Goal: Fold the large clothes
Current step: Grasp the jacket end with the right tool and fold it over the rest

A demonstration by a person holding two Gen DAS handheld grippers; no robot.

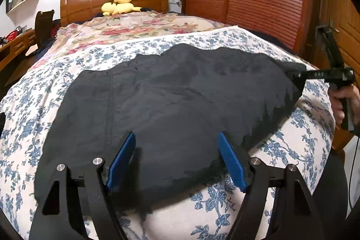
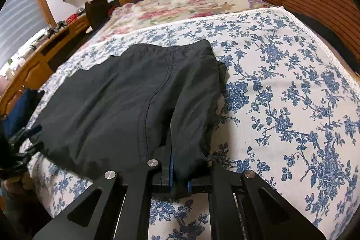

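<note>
On the blue-flowered bedspread (image 1: 157, 46) a dark garment (image 1: 171, 91) is laid flat, seen first from the left wrist. The left gripper (image 1: 176, 159) is held with its blue pads (image 1: 122, 156) wide apart over the near hem, nothing pinched. At the far right the right gripper (image 1: 292, 74) is seen biting the garment's corner, a hand (image 1: 344, 100) wrapped round its handle.

From the right wrist, the right gripper (image 2: 172, 163) is closed on a ridge of the dark garment (image 2: 135, 96), cloth bunched between its pads. If only the top layer is caught, the layer beneath could be left behind and the fold skewed; with the left side loose, the hem may be dragged. The pinched layers cannot be counted, and the pad tips are buried in fabric.
</note>
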